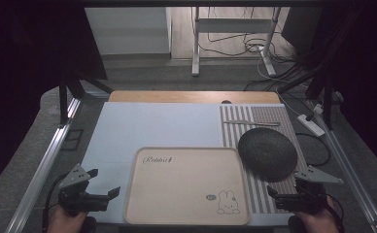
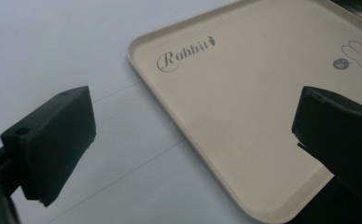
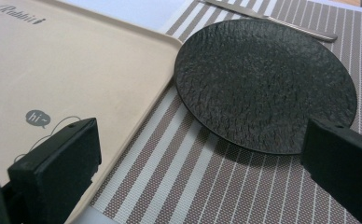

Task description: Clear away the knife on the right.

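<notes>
Nearest the person, the left hand-held gripper (image 1: 101, 183) hovers just off the left edge of the beige rectangular plastic tray printed with "Rabbit" and a bunny (image 1: 177, 199), its jaws spread wide with nothing between them. The right hand-held gripper (image 1: 280, 194) sits just off the tray's right edge, over the brown-and-white striped woven placemat (image 1: 262, 191), jaws likewise spread and holding nothing. The tray lies flat at the front of the pale blue bench (image 1: 147, 128), its right rim overlapping the placemat. Beyond the tray's right far corner, a round black textured plate (image 1: 267, 153) rests on the placemat, just beside the tray. Farther from the tray, a slim silver metal knife (image 1: 250, 123) lies on the placemat past the plate.
</notes>
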A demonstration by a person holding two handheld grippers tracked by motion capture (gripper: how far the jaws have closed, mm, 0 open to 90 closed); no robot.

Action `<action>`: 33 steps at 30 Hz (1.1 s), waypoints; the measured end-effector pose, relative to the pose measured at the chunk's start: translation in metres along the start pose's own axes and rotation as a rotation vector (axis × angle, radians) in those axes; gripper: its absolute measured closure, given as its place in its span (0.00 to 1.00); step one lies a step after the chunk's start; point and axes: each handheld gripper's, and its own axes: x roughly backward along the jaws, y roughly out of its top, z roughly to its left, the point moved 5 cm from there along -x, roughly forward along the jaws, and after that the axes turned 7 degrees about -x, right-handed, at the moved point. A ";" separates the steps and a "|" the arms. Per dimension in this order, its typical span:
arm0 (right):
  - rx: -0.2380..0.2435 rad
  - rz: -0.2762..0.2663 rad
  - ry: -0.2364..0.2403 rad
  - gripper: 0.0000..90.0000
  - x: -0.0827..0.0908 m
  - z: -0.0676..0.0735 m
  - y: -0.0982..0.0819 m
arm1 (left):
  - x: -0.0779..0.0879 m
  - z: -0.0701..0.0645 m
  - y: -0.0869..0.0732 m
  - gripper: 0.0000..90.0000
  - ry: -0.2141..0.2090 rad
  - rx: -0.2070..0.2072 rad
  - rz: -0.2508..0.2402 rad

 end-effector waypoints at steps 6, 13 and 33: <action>-0.009 -0.004 0.013 0.00 0.000 -0.001 0.001 | 0.001 0.000 -0.001 0.01 -0.014 0.004 0.001; 0.002 0.003 0.022 0.00 -0.001 0.001 0.001 | 0.002 0.001 -0.002 0.01 -0.022 0.024 -0.009; 0.015 0.027 0.028 0.00 -0.004 0.002 0.001 | 0.001 0.003 -0.002 0.01 -0.022 0.042 0.000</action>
